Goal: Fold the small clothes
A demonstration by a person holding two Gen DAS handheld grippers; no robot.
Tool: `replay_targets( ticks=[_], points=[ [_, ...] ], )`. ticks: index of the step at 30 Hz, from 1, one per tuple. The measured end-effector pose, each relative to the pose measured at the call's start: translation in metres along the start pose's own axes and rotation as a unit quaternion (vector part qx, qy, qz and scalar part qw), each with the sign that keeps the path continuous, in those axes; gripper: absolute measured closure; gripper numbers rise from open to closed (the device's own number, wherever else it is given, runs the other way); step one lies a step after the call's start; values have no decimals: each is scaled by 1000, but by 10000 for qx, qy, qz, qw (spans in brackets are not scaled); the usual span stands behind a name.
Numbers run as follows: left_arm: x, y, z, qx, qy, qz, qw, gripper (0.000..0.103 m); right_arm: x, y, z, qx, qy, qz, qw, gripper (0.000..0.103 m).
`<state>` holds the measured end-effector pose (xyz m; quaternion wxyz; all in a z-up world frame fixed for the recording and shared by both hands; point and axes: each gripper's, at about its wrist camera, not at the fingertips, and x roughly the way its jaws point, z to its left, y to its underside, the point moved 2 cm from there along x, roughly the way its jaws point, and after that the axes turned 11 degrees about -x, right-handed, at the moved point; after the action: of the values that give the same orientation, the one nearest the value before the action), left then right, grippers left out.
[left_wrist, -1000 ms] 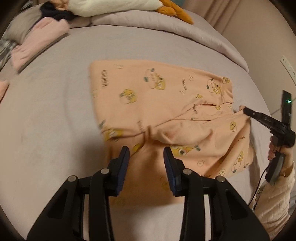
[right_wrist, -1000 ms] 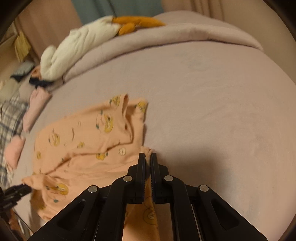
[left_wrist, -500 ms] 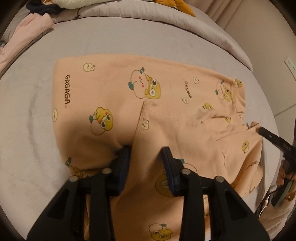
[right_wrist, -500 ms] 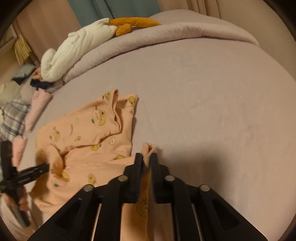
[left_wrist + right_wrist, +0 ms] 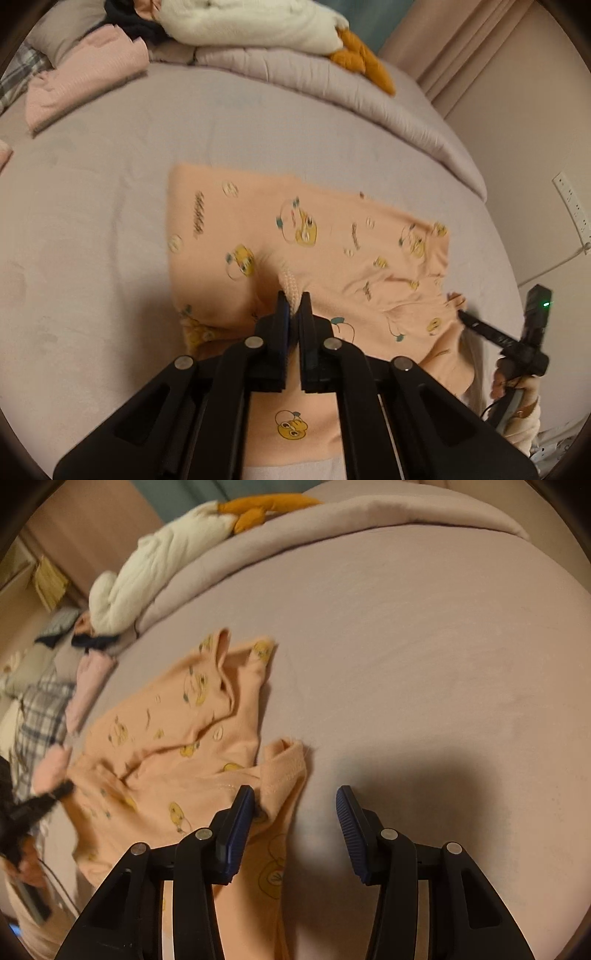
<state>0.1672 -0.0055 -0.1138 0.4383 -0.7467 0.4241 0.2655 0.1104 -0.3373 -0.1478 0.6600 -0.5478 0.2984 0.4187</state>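
On the grey bed (image 5: 92,206), your left gripper (image 5: 294,306) has just pinched the peach pyjama top (image 5: 332,240); your right gripper (image 5: 295,805), jaws opening, has released its hem.

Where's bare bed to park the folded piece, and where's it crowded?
Free: the sheet right of the peach garment, up to the rolled duvet; also the strip between the garment's far edge and the duvet. Crowded: the far-left corner, with the pink clothes, plaid fabric and white plush.
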Motion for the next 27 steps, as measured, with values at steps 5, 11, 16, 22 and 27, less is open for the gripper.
replay_targets(
  ticks=[5, 11, 16, 22, 27],
  points=[
    [-15, -8, 7, -127, 31, -192, 9997, 100, 2, -5, 8, -65, -153, -80, 9998, 74],
    [-29, -6, 9, -142, 59, -380, 9992, 100, -8, -9, 23, -293, -126, -323, 9990, 94],
    [-56, -16, 9, -114, 158, -789, 9967, 100, -48, -29, 40, -459, -161, -903, 9947, 94],
    [-68, -38, 8, -96, 137, -1183, 9928, 99, -67, -71, 55, -670, -147, -1401, 9878, 94],
    [-52, -61, 8, -8, -53, -1303, 9915, 99, -43, -105, 57, -680, 22, -1361, 9884, 94]
  ],
)
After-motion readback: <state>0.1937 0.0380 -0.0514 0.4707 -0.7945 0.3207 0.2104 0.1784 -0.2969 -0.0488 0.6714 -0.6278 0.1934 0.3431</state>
